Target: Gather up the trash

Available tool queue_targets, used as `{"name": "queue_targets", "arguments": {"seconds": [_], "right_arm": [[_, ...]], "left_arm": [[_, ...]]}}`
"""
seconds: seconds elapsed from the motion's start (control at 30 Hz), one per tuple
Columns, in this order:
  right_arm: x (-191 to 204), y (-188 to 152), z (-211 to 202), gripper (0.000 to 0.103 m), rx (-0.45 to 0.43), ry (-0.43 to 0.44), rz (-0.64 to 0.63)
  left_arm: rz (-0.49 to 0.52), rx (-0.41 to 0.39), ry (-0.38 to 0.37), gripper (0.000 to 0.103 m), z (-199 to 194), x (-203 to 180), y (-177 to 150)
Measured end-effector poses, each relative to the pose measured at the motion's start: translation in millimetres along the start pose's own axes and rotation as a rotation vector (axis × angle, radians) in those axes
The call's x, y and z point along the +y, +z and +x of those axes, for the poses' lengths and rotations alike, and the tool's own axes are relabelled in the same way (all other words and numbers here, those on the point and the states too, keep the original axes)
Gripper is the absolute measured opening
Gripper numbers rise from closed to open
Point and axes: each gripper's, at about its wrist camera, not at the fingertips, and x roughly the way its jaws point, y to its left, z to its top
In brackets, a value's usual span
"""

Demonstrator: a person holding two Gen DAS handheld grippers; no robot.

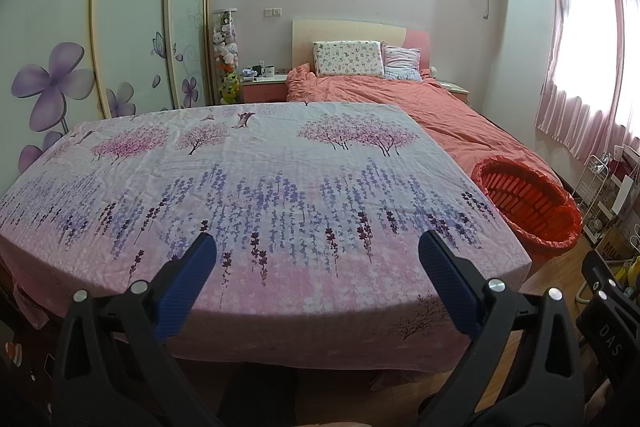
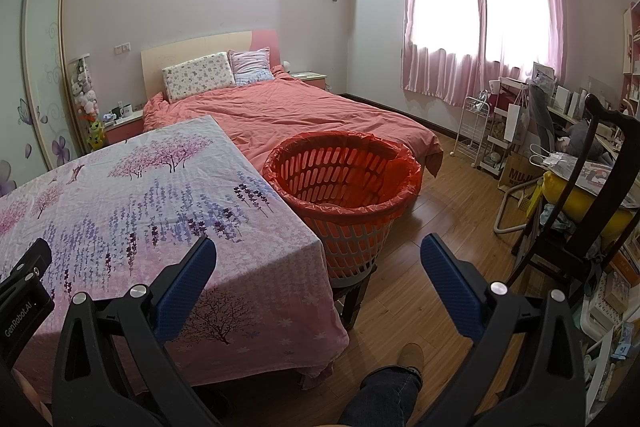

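Note:
An orange slatted basket [image 2: 344, 183] lined with a red bag stands on a low stool at the table's right side; it also shows in the left wrist view [image 1: 528, 203]. I see nothing inside it from here. The table [image 1: 260, 179] wears a floral purple and pink cloth [image 2: 120, 195]; no trash shows on it. My left gripper [image 1: 318, 247] is open and empty over the table's near edge. My right gripper [image 2: 318, 251] is open and empty, above the table's right corner and the floor, just short of the basket.
A bed with a coral duvet [image 2: 304, 111] lies behind the table and basket. A dark wooden chair [image 2: 592, 195] and cluttered shelves [image 2: 520, 131] stand at the right. A sliding wardrobe [image 1: 80, 47] lines the left wall. My leg and shoe [image 2: 400, 371] are on the wooden floor.

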Motion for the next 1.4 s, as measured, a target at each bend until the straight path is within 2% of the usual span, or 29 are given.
{"name": "queue_targets", "arguments": {"seconds": [1.4], "right_arm": [[-0.2, 0.3, 0.3, 0.101, 0.000, -0.001, -0.001]], "left_arm": [[-0.001, 0.004, 0.002, 0.099, 1.4, -0.1, -1.3]]}}
